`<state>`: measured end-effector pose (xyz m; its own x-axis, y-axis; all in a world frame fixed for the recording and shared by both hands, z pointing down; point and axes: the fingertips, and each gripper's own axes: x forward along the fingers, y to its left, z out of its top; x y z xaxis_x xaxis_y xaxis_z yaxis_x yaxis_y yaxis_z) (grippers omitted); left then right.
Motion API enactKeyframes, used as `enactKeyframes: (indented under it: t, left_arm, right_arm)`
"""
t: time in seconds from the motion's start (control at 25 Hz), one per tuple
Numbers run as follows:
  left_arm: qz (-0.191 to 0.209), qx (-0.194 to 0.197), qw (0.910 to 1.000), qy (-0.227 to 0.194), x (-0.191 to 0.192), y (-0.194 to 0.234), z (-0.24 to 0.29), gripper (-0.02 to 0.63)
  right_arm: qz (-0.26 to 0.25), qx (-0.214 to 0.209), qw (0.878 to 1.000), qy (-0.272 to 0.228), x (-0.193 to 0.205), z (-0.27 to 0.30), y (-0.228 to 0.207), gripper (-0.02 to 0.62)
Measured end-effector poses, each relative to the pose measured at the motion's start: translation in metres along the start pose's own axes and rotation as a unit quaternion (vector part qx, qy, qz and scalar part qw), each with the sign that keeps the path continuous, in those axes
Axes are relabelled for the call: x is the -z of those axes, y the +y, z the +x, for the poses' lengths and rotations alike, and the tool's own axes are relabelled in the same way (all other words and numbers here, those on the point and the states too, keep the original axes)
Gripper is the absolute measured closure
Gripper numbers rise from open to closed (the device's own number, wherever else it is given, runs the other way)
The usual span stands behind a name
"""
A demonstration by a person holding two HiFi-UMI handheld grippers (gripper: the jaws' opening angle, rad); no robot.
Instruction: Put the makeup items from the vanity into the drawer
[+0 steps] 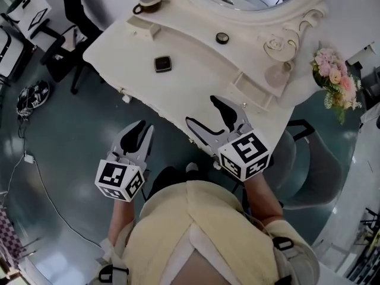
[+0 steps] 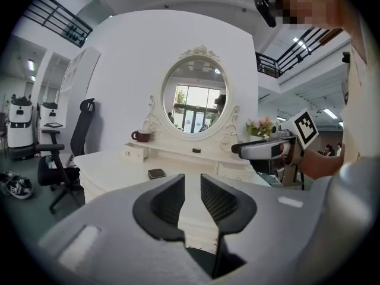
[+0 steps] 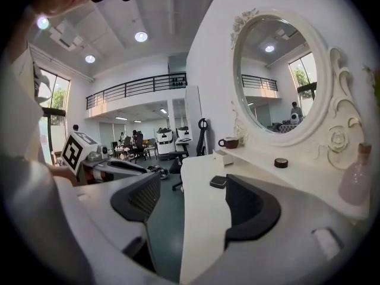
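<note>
The thing to get first looks like the small dark makeup case [image 1: 162,63]. It lies flat on the white tabletop [image 1: 196,70], out in the open, with nothing close to it. It is square, so no side is longer and it can be pinched from any side.

The right gripper [image 1: 200,110] is the nearer one. It is at the front edge of the tabletop and its fingers are wide apart with nothing in them. In the head view the case is ahead of these fingers and off to the left. In the right gripper view the case [image 3: 218,181] shows in the gap, close to the right finger [image 3: 252,209]. So I think this hand must go forward and a bit left, then come down over the case.

The left gripper [image 1: 144,126] is back over the floor, not yet at the tabletop. Its fingers have only a thin gap and hold nothing. In its own view the case [image 2: 157,173] is ahead and a little to the left.

There is more to put away. A small round pot [image 1: 222,38] sits farther back by the mirror. A pale bottle [image 1: 278,75] stands on the right, not far from the right gripper.

No drawer is open yet. A small drawer box [image 1: 144,25] sits at the back left, but I cannot tell which drawer is meant.
</note>
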<state>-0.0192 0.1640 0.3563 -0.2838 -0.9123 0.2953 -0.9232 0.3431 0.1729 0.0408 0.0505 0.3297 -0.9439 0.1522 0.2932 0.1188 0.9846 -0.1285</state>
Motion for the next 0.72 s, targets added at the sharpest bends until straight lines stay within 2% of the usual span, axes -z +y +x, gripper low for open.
enactKeyframes:
  t: [0.24,0.52,0.72]
  left_arm:
    - [-0.012,-0.008,0.9999,0.000,-0.003,0.021,0.016,0.523]
    - [-0.019,0.019,0.9996,0.004,-0.012,0.060,0.061,0.523]
    - [-0.008,0.043,0.9990,0.008,-0.030,0.102,0.092,0.522]
  right_arm:
    - [0.021,-0.009,1.000,0.019,0.008,0.026,0.003,0.244]
    - [0.045,0.037,0.997,0.050,0.019,0.058,-0.024,0.244]
    - [0.064,0.066,0.994,0.065,0.015,0.109,-0.043,0.245]
